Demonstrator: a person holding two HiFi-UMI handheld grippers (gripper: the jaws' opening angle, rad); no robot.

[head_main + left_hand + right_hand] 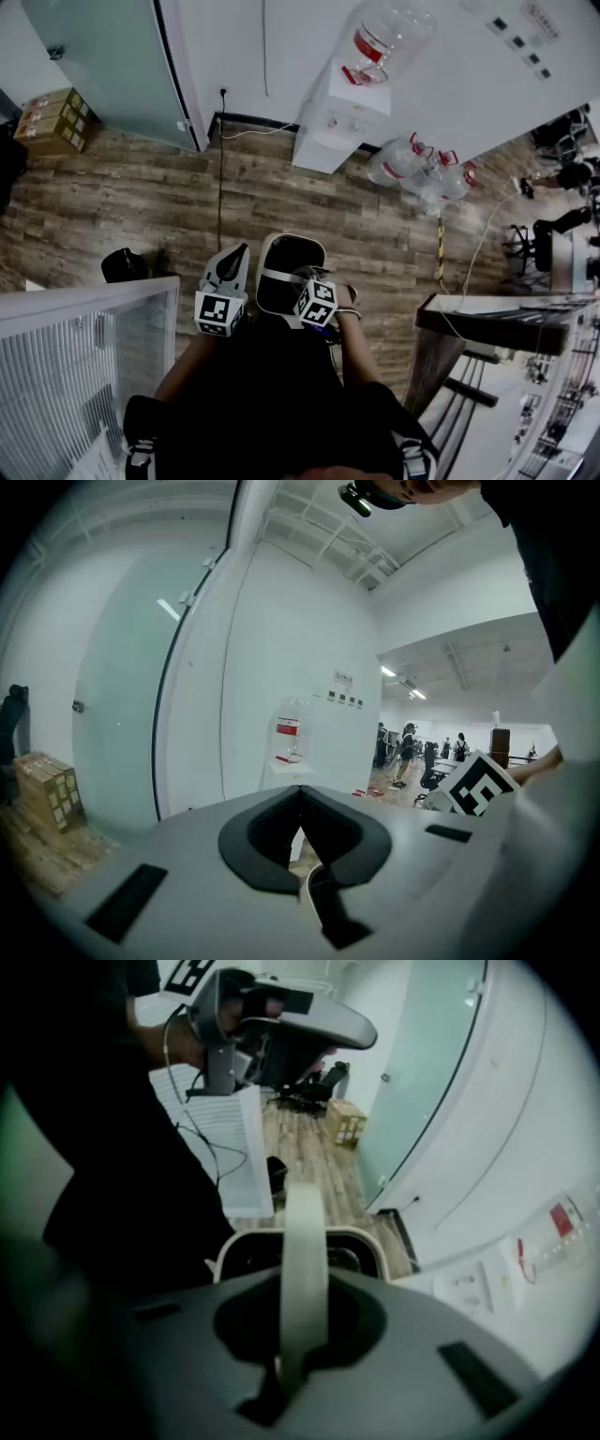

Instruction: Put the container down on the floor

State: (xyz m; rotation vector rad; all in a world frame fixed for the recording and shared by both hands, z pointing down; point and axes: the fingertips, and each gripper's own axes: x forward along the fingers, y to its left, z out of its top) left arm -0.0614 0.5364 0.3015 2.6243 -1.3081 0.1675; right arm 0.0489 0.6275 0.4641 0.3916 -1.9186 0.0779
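A white container (286, 281) with a dark inside hangs in front of the person, above the wooden floor (141, 206). My right gripper (311, 279) points steeply down and is shut on the container's white band handle (305, 1241), which runs up between its jaws. In the right gripper view the right gripper (302, 1283) hides most of the container (246, 1241) below it. My left gripper (234, 258) is just left of the container, held nearly level. In its own view the left gripper (300, 791) is shut with nothing in it.
A water dispenser (342, 112) stands against the far wall, with spare bottles (422, 169) on the floor to its right. Cardboard boxes (52, 117) sit by the glass door (112, 66). A white slatted panel (84, 347) is near left, a dark table (487, 319) near right.
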